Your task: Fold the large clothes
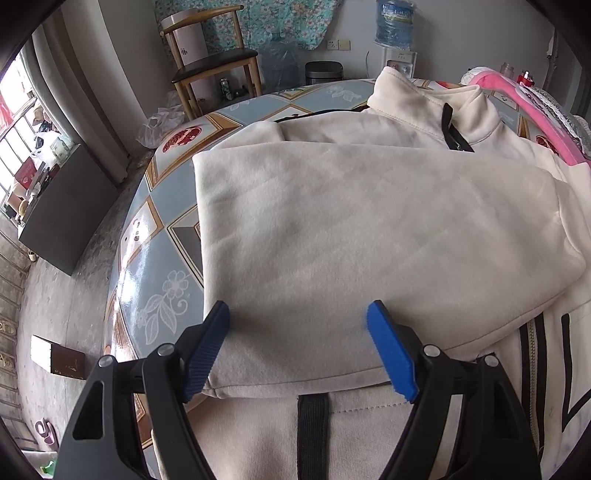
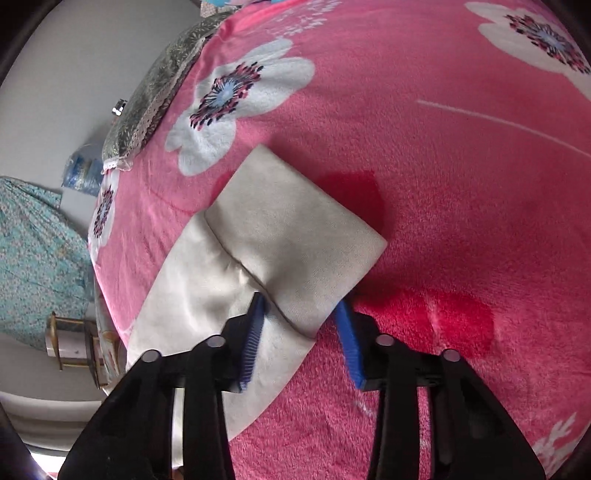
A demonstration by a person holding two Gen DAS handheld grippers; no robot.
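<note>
Wooden chair (image 1: 212, 62) w/ dark seat stands by far wall, water dispenser (image 1: 395, 33) w/ blue bottle to its right, small dark bin (image 1: 324, 72) btwn them. Pink floral blanket (image 2: 443, 184) fills right wrist view; patterned tablecloth (image 1: 162, 258) in left.

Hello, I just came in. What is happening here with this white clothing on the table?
A person with a handheld gripper in each hand is folding a cream zip jacket on a patterned table. One side is already folded across the body. The left gripper hangs open over that folded part, holding nothing. The right gripper is open around the other sleeve, near its cuff, which lies out on a pink flowered blanket. That sleeve is not yet folded in.
</note>
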